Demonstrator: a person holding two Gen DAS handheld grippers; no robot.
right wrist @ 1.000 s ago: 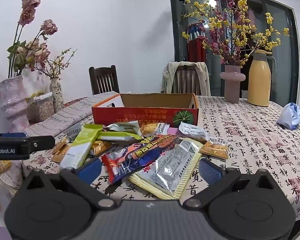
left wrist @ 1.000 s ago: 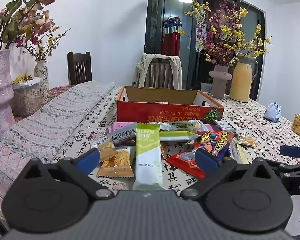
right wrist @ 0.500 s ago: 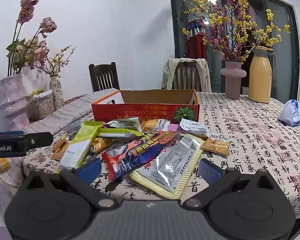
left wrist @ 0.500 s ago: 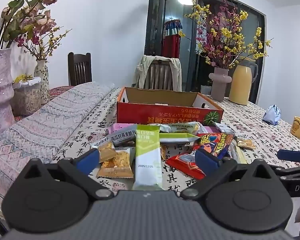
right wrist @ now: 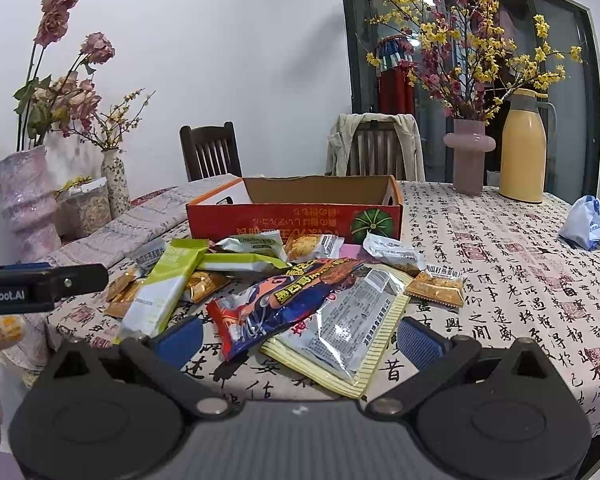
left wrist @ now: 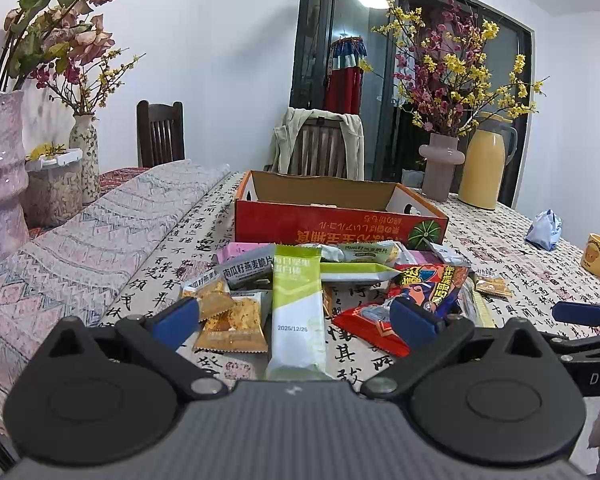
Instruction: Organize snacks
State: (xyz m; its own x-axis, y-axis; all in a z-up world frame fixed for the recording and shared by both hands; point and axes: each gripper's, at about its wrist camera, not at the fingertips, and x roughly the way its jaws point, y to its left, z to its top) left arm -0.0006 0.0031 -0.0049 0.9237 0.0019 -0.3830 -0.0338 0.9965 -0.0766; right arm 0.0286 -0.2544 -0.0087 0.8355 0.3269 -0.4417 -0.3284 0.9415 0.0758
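Both wide-open, empty grippers, left gripper [left wrist: 294, 316] and right gripper [right wrist: 300, 338], barely drift over the table; best pinch the long green-and-white snack packet [left wrist: 297, 312] mid-length.

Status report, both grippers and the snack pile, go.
Left gripper open, empty, short of the green-and-white snack bar. Right gripper open, empty, facing the red-and-blue foil packet. Red cardboard box behind the pile, nothing blocking.
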